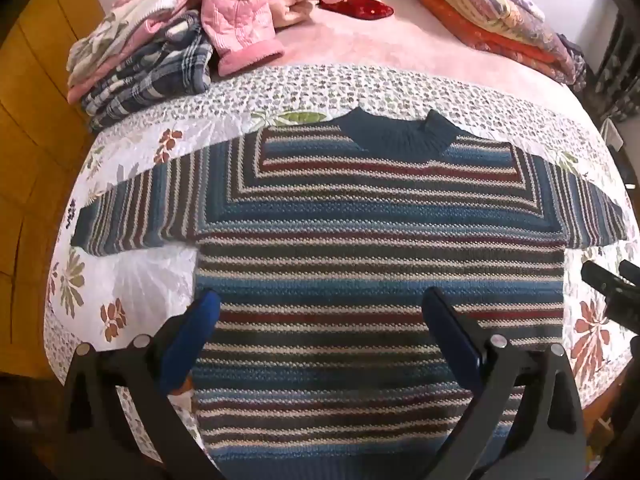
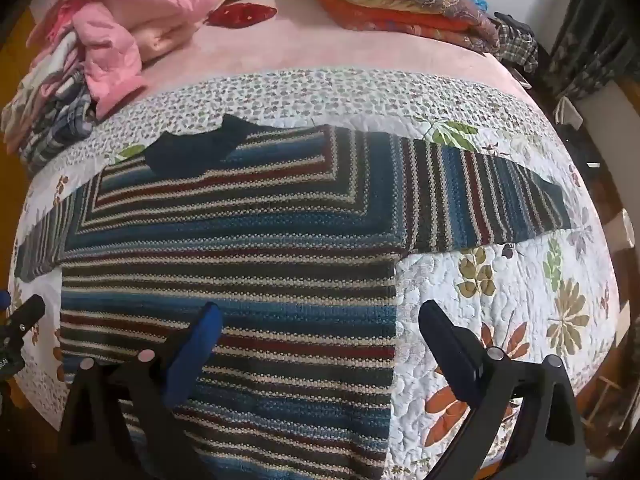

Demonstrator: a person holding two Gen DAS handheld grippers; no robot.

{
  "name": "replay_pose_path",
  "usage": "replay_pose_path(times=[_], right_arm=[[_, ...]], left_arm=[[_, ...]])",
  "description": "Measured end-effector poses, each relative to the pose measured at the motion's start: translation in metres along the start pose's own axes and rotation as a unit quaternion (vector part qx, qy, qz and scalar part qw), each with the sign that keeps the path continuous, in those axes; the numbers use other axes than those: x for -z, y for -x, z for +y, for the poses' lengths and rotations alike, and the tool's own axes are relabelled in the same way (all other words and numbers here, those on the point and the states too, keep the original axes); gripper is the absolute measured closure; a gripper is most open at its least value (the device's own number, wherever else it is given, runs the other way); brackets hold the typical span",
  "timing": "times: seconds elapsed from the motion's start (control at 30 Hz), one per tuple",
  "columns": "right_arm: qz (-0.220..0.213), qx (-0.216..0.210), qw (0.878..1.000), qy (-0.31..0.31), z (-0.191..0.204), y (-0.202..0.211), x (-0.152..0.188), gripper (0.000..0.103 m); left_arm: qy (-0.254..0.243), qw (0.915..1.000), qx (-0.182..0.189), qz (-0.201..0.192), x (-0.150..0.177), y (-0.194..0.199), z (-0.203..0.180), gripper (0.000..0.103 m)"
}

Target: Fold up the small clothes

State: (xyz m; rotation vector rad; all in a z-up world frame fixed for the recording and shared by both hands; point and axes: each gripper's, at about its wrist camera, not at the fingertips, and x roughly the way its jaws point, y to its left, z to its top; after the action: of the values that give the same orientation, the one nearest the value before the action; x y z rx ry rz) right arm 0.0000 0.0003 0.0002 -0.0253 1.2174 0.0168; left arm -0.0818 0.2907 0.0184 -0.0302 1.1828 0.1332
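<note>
i found no readable text, labels, brands or nos. anywhere; only faint white marks on my other gripper's body, left edge of right cam, too blurred.

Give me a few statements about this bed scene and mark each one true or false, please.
1. The striped knitted sweater lies flat with both sleeves spread out. True.
2. The left claw is clamped on the sweater. False: its fingers are apart, holding nothing.
3. The right claw is open. True.
4. The sweater lies on bare wood. False: it rests on a white floral quilt.
5. A pile of pink clothes sits beyond the sweater. True.
</note>
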Motion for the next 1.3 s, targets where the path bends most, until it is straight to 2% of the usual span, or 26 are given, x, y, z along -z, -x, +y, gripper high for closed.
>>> replay_pose_path(times=[0.07, 0.13, 0.17, 0.23, 0.37, 1.3], right_arm=[[0.001, 0.003, 1.000, 0.004, 0.002, -0.001, -0.001, 0.004], [0.007, 0.005, 1.000, 0.005, 0.005, -0.001, -0.005, 0.004], [0.004, -0.005, 1.000, -0.003, 0.001, -0.001, -0.005, 0.004], [0.008, 0.001, 1.000, -0.002, 0.005, -0.002, -0.011, 0.004], [-0.007, -0.006, 1.000, -0.009, 0.000, -0.004, -0.004, 0.004], [-0.003, -0.012, 1.000, -0.009, 0.006, -0.015, -0.004, 0.004]], left_arm=[[0.006, 0.9999, 0.007, 0.009, 0.000, -0.003, 0.002, 0.003], [0.013, 0.9993, 0.015, 0.030, -0.014, -0.007, 0.012, 0.003], [0.010, 0.9995, -0.001, 0.031, -0.017, -0.008, 0.004, 0.003], [0.007, 0.9999, -0.010, 0.008, -0.007, -0.002, 0.000, 0.003], [0.011, 0.9999, -0.008, -0.010, 0.002, -0.008, 0.003, 0.003], [0.011, 0.9997, -0.015, -0.015, -0.003, -0.012, 0.007, 0.003]])
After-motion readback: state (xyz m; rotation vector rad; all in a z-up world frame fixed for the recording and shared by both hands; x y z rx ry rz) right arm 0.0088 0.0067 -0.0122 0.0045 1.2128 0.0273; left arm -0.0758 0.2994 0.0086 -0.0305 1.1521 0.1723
